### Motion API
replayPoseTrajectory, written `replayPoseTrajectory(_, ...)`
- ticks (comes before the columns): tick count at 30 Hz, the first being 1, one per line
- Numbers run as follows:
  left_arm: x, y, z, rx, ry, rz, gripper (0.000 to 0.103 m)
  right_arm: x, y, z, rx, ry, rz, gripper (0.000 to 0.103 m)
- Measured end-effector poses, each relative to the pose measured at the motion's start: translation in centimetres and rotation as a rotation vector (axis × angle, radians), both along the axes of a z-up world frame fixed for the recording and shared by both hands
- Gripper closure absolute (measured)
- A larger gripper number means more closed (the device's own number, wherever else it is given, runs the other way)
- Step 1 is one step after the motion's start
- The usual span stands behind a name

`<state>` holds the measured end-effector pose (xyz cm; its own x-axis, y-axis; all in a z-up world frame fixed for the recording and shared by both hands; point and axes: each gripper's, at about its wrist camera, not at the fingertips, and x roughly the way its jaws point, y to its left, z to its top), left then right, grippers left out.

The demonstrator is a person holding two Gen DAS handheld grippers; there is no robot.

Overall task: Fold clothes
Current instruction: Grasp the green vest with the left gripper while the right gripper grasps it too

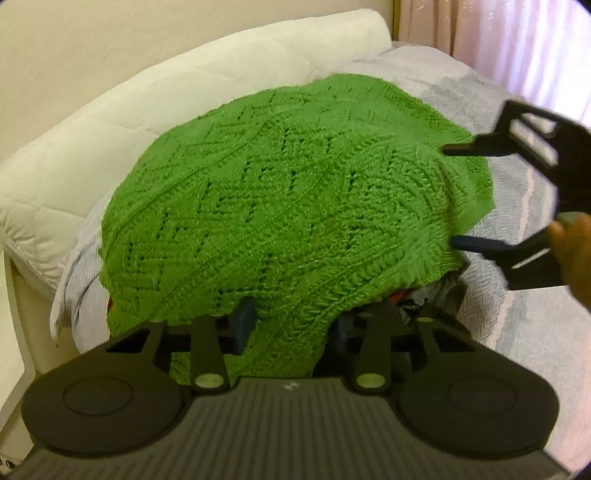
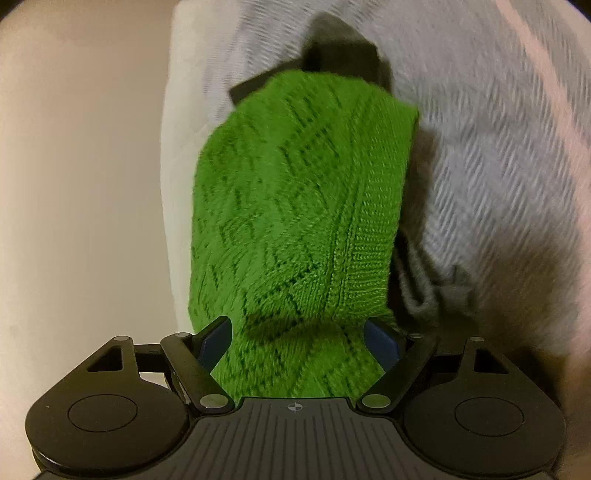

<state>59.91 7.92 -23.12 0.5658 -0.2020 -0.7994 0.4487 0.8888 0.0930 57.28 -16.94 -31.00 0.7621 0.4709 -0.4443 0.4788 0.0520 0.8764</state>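
Left wrist view first: the biggest thing here is the bed with a pale grey herringbone-weave cover [image 1: 524, 314], and along its far left side sits a long white quilted bolster cushion [image 1: 122, 122] against a cream wall. Pinkish curtains [image 1: 498, 33] hang at the top right.

Spread over the bed cover is the bright green knitted garment with an openwork zigzag pattern [image 1: 280, 192], bunched into a rounded heap. Its near edge droops down between the fingers of the left tool [image 1: 291, 325]. Those fingers sit fairly far apart with the knit lying between them, so it looks open and not pinching anything, though the fabric hides the tips a bit. Under the green knit's right edge there's some dark, crumpled cloth [image 1: 436, 295] poking out, too hidden to say what it is.

The right tool [image 1: 454, 195] comes in from the right side, its two dark fingers spread wide, one touching the knit's upper right edge and one at the lower right edge. A hand [image 1: 572, 258] grips it at the frame edge.

Right wrist view is blurry, but the green knit fills the gap between that tool's blue-padded fingers [image 2: 218, 339], which are splayed outward, so open there too.
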Motion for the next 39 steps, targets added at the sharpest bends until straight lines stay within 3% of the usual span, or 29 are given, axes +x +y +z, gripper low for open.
replayPoseTrajectory(2, -0.1, 0.1, 0.2, -0.004, -0.011, -0.021, 0.079, 0.5, 0.4, -0.6, 0.043, -0.013, -0.019, 0.03)
replayPoseTrajectory(3, -0.1, 0.1, 0.5, -0.005, -0.018, -0.03, 0.084, 0.8, 0.6, -0.4, 0.037, -0.034, -0.011, 0.052)
replayPoseTrajectory(4, -0.2, 0.1, 0.7, -0.005, -0.026, -0.038, 0.085, 0.7, 0.7, 0.5, 0.005, -0.064, -0.003, 0.065)
replayPoseTrajectory(5, -0.3, 0.1, 1.0, -0.006, -0.033, -0.046, 0.086, 0.5, 0.8, 1.6, -0.033, -0.096, 0.004, 0.069)
replayPoseTrajectory(6, -0.5, 0.2, 1.4, -0.01, -0.046, -0.052, 0.087, 0.3, 0.8, 2.8, -0.07, -0.128, 0.01, 0.083)
replayPoseTrajectory(8, -0.8, 0.4, 2.4, -0.023, -0.073, -0.062, 0.088, -0.2, 1.0, 5.1, -0.146, -0.191, 0.024, 0.09)
replayPoseTrajectory(14, -1.8, 1.1, 7.6, -0.078, -0.222, -0.081, 0.091, -1.5, 1.4, 11.9, -0.373, -0.382, 0.063, 0.094)
replayPoseTrajectory(17, -2.5, 1.7, 11.2, -0.117, -0.315, -0.087, 0.092, -2.6, 2.2, 16.5, -0.479, -0.527, 0.068, 0.095)
replayPoseTrajectory(21, -4.9, 1.7, 16.4, -0.186, -0.444, -0.135, 0.092, -5.8, 1.9, 21.5, -0.514, -0.669, 0.005, 0.095)
replayPoseTrajectory(25, -9.0, 0.4, 21.0, -0.259, -0.54, -0.232, 0.092, -10.3, -0.1, 26.1, -0.571, -0.748, -0.084, 0.095)
replayPoseTrajectory(28, -12.7, -1.5, 23.2, -0.33, -0.561, -0.33, 0.092, -15.7, -3.2, 29.1, -0.616, -0.76, -0.174, 0.095)
replayPoseTrajectory(32, -18.6, -5.4, 24.6, -0.425, -0.526, -0.502, 0.092, -24.8, -7.3, 31.6, -0.704, -0.721, -0.31, 0.095)
replayPoseTrajectory(39, -31.3, -14.9, 24.8, -0.561, -0.353, -0.789, 0.092, -43.7, -14.3, 33.5, -0.837, -0.529, -0.562, 0.094)
